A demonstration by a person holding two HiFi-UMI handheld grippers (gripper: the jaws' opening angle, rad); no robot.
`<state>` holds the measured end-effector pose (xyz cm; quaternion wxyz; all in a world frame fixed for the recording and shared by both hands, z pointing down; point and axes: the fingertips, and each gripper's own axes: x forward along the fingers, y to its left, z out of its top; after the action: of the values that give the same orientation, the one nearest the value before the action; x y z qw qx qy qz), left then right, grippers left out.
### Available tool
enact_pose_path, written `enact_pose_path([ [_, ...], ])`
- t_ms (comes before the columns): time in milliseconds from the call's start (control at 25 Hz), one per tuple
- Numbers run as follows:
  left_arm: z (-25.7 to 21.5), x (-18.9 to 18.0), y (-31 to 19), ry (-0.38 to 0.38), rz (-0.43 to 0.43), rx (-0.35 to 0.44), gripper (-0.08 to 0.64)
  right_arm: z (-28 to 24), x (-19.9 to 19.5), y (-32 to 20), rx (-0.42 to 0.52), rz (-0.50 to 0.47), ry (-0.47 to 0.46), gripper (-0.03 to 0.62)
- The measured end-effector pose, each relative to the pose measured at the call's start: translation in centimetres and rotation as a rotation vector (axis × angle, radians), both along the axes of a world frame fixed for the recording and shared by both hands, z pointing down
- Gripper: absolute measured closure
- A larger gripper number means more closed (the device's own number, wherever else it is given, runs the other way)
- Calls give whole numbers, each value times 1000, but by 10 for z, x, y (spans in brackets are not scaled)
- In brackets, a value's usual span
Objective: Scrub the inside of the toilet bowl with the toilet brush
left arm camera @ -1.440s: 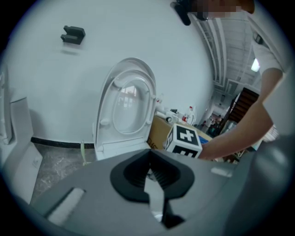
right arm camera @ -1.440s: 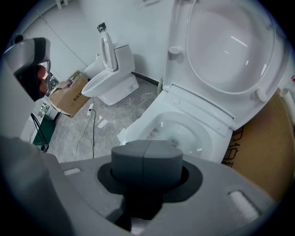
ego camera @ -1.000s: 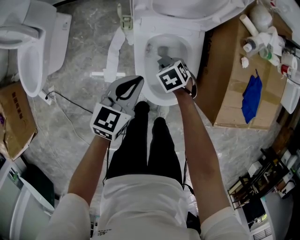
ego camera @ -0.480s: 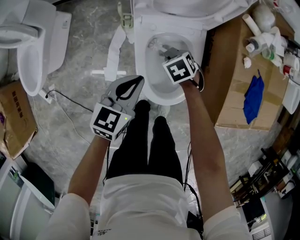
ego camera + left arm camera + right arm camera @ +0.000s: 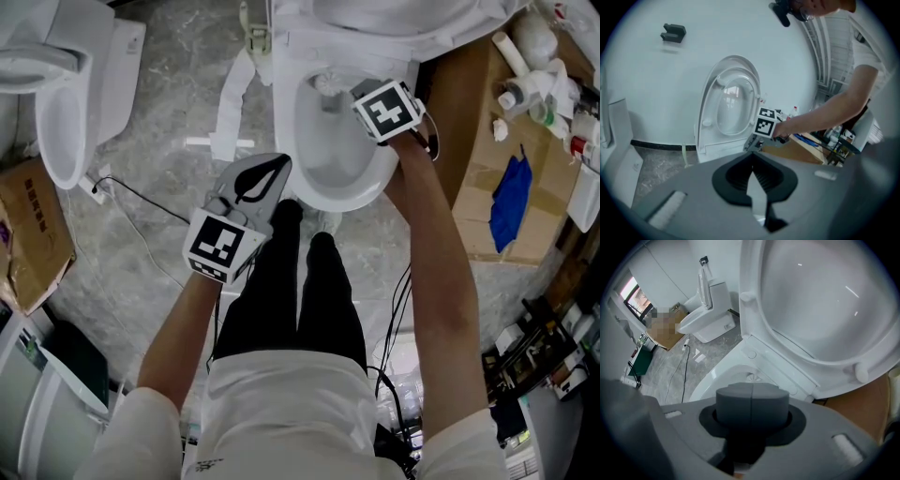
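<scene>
Toilet bowl with toilet brush at its far end
Right gripper jaws pinch the brush; left gripper jaws pressed together, empty

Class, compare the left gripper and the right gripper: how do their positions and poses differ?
The right gripper reaches over the toilet bowl, near its back rim. The left gripper is held outside the bowl, above the floor. The right gripper is stretched far forward, while the left gripper sits close in, just ahead of the person's legs. They share one thing: both have their jaws together.
</scene>
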<state>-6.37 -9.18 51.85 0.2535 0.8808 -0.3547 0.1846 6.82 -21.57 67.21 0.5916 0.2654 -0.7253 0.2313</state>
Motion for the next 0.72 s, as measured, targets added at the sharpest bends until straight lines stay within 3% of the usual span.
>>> enact_pose_path([
  [720,2,20,-3,4,18,-13,568,-5,76,-7,-37,66,45,448],
])
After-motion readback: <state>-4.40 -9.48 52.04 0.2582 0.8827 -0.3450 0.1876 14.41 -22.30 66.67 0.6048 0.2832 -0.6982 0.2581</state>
